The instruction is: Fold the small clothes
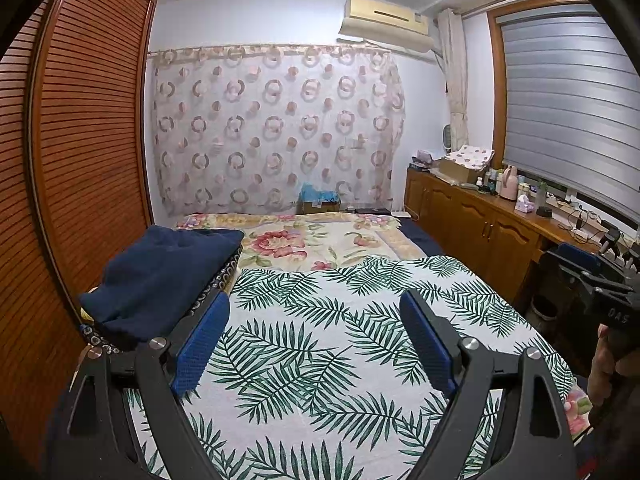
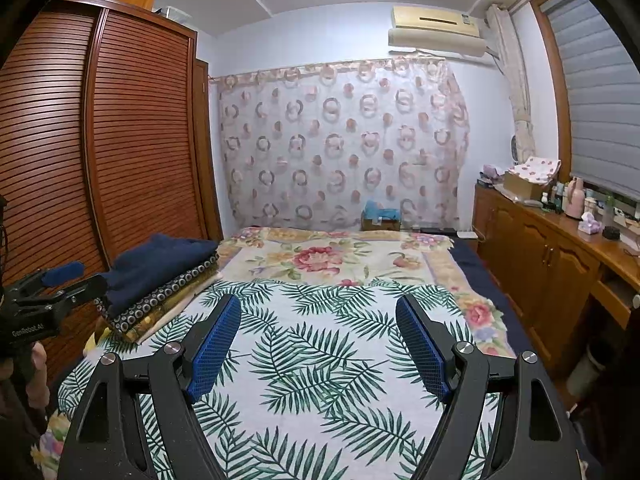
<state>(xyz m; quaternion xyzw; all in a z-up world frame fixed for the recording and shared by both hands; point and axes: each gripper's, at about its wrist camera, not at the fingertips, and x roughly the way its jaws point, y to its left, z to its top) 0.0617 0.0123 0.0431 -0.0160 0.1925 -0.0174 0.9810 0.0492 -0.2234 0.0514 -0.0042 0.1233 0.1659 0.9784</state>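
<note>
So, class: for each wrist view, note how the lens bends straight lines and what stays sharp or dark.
Left wrist view: the slatted wardrobe bows strongly, corners are vignetted black, and the palm-leaf sheet looks sharp under flat, even light. Right wrist view: the wardrobe and window blind curve outward; the folded stack stays crisp.

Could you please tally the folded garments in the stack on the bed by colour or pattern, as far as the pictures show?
Plain navy: 1
Dark with ring print: 1
Yellow-brown: 1
Cream: 1
Total: 4 visible layers
</note>
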